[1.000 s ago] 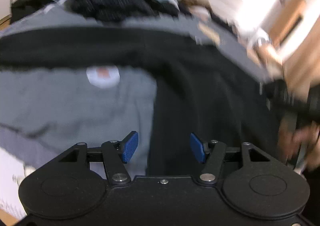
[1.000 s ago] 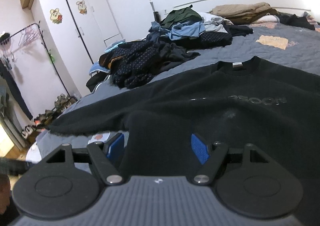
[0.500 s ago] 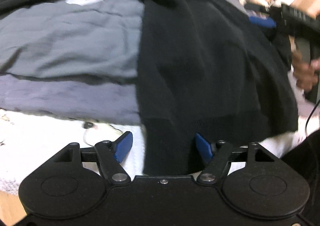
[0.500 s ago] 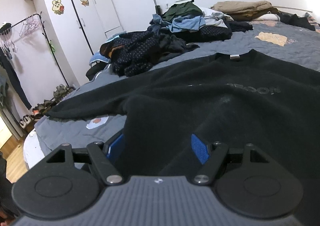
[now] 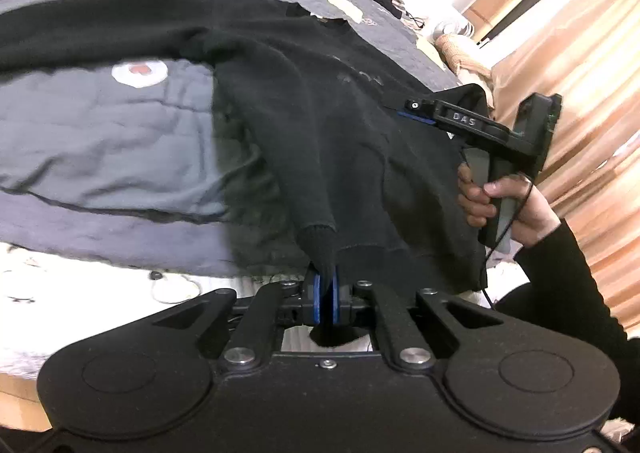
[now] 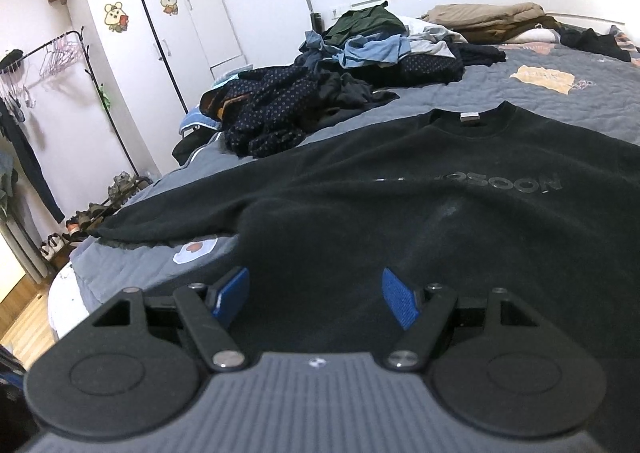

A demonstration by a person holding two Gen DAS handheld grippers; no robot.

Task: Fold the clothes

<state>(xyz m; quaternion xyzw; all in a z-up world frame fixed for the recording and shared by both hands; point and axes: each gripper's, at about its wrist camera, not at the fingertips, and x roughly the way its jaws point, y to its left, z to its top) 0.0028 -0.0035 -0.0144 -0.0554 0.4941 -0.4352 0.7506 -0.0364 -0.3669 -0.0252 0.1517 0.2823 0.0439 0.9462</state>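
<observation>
left hand-held gripper just clamped the black sweater cuff; right hand-held gripper wide.

A black long-sleeved sweatshirt lies spread front-up on the grey quilted bed cover, its round neckline with a small pale label at the far end and dark tone-on-tone lettering (hard to read, upside down from here) across the chest. One sleeve stretches out sideways across the cover. The other sleeve's ribbed cuff is drawn up off the body toward the near hem, the fabric pulled into a taut ridge.
</observation>
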